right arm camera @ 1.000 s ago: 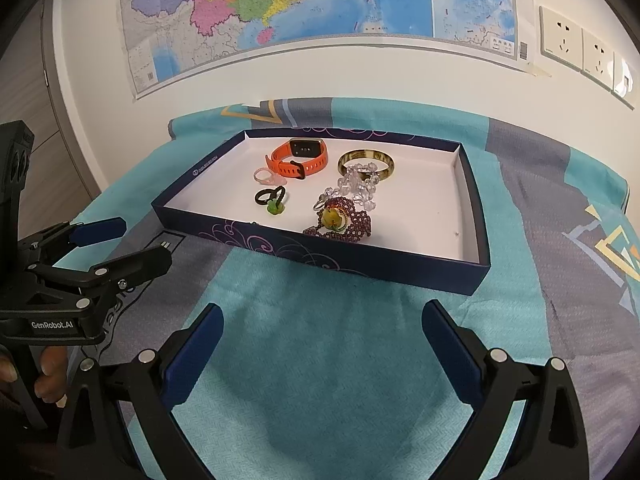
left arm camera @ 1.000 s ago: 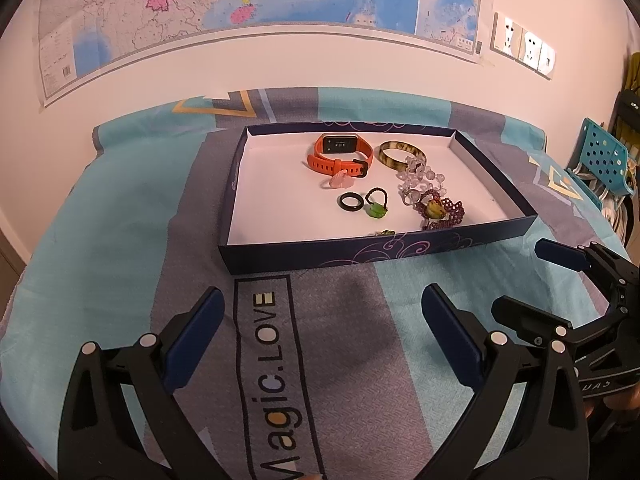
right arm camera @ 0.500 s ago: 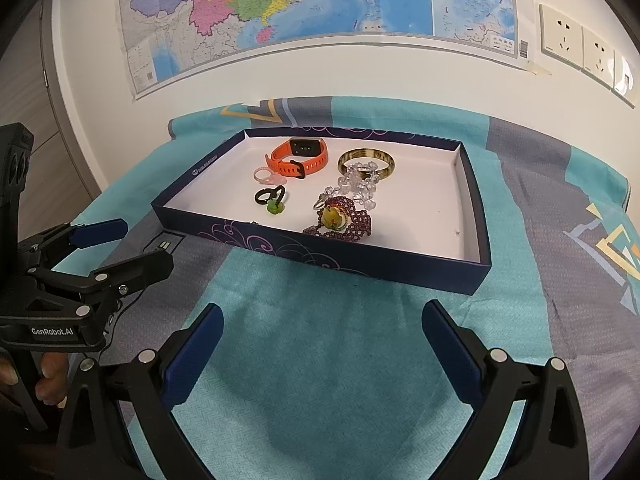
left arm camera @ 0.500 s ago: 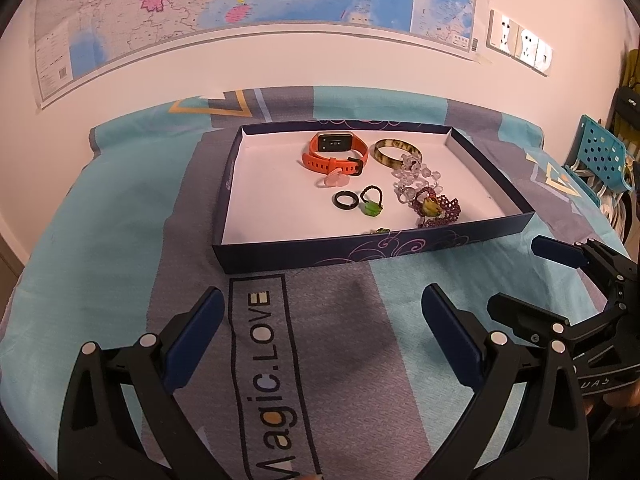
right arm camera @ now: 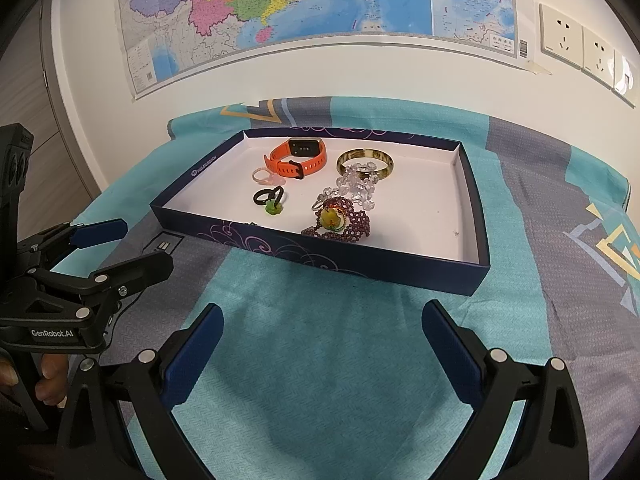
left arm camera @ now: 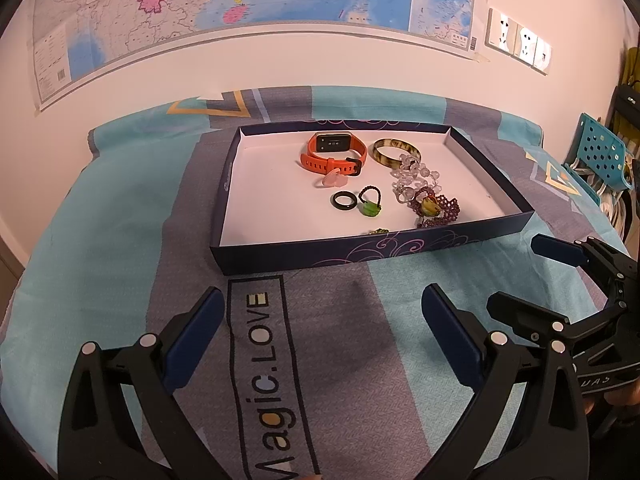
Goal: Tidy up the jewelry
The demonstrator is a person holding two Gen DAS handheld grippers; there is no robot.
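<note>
A dark blue tray (left arm camera: 304, 254) with a white floor sits on the bed cloth; it also shows in the right wrist view (right arm camera: 372, 266). Inside lie an orange watch (left arm camera: 334, 154), a brown bangle (left arm camera: 396, 152), a clear bead bracelet (left arm camera: 414, 178), a purple bead piece (left arm camera: 436, 208), a black ring (left arm camera: 344, 201), a green-stone ring (left arm camera: 370, 204) and a pink ring (left arm camera: 332, 180). My left gripper (left arm camera: 320, 332) is open and empty, in front of the tray. My right gripper (right arm camera: 320, 344) is open and empty, also in front of it.
A teal and grey cloth (left arm camera: 100, 248) with "Magic.LOVE" lettering covers the surface. A map hangs on the wall (left arm camera: 260, 64) behind. Wall sockets (right arm camera: 576, 44) are at the right. A teal perforated basket (left arm camera: 600, 152) stands at the far right.
The left wrist view has shifted slightly, so the tray sits a little further left and lower in it. The right gripper has barely moved. Both stay open.
</note>
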